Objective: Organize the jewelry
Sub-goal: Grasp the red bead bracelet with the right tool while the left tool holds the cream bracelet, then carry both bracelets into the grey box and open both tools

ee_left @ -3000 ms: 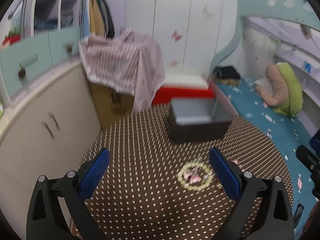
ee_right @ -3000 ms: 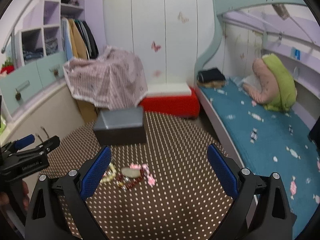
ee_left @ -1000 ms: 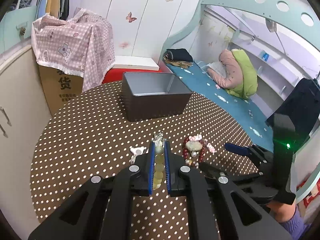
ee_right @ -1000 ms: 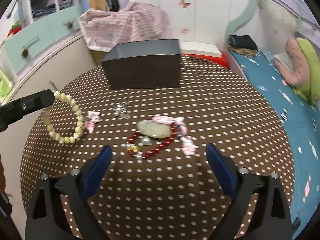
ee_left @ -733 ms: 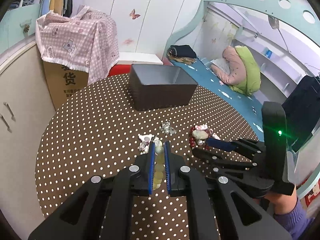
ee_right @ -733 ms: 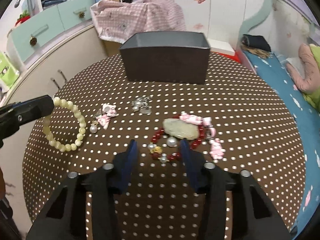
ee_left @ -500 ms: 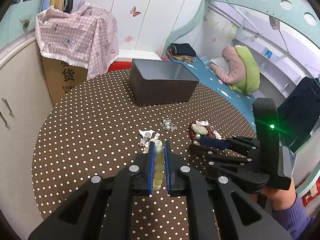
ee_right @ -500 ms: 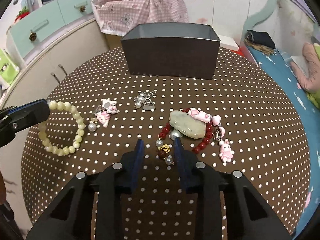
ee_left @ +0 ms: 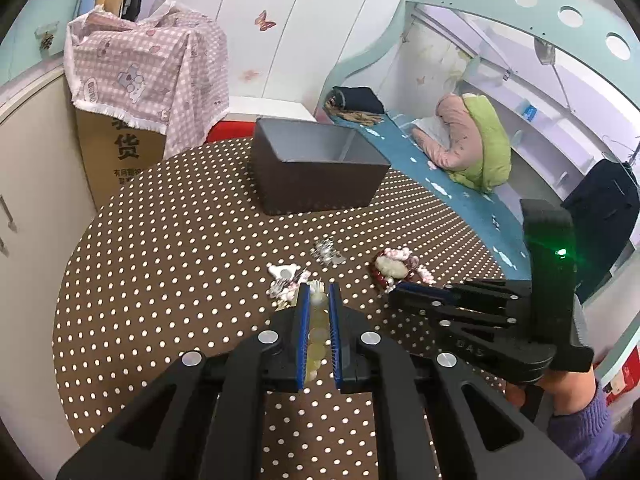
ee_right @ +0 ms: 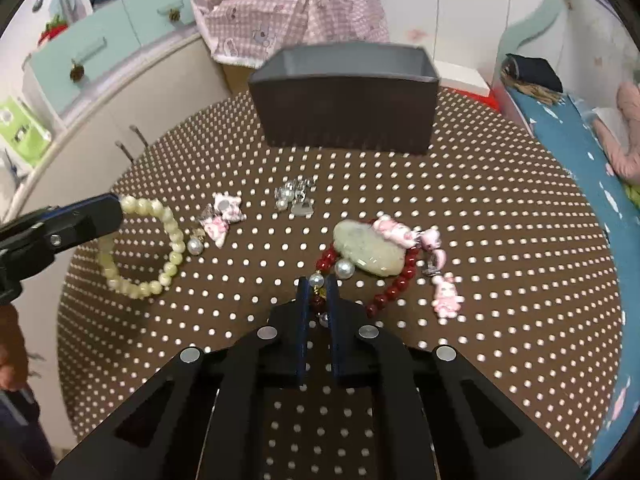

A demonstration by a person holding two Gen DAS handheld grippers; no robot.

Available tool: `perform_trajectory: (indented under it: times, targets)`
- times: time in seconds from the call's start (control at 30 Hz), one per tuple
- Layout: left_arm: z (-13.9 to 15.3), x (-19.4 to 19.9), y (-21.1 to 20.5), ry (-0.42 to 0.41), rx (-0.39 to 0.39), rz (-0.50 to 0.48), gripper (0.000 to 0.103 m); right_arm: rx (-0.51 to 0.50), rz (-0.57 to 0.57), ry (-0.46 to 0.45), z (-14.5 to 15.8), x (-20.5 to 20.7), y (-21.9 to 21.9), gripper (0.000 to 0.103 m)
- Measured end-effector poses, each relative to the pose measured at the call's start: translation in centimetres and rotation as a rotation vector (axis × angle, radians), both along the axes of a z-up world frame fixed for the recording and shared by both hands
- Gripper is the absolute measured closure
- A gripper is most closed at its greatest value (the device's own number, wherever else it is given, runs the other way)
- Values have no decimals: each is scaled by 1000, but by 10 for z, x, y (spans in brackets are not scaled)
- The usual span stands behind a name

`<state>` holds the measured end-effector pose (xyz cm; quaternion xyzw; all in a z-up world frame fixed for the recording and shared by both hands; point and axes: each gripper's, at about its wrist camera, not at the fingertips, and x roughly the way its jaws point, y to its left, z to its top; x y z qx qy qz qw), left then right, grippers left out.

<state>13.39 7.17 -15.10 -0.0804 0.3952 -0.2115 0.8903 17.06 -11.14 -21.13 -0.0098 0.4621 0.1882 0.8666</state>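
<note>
Both grippers clamped — left gripper [ee_left: 319, 300] on the pale bead bracelet [ee_right: 141, 246], right gripper [ee_right: 317, 292] on the red bead bracelet [ee_right: 390, 286] — the dark open box [ee_right: 344, 100] lies straight ahead at upper centre.

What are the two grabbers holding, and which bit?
The left gripper pinches the pale green bead bracelet by one side of its loop. The right gripper pinches the red bead bracelet at its near end.

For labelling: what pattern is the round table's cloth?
Brown tablecloth with white polka dots; clearest in right wrist view.

Brown surface [ee_right: 500, 184] with white polka dots, dark grey box [ee_right: 348, 120], pale green bead bracelet [ee_right: 160, 248], red bead bracelet [ee_right: 396, 284], pink-checked cloth [ee_right: 296, 12] at upper centre.
</note>
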Motion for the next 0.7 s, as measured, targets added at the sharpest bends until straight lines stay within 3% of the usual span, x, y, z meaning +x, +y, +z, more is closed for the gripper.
perform_trajectory:
  times: [0.2,0.7]
  targets:
    - [16,7,-5,-9,-62,-46,95,77,-18,-54,33,-7,-19,94]
    - [65,31,-26,-63,-127,-148,95,171,-35,-180,103,1,-49,94]
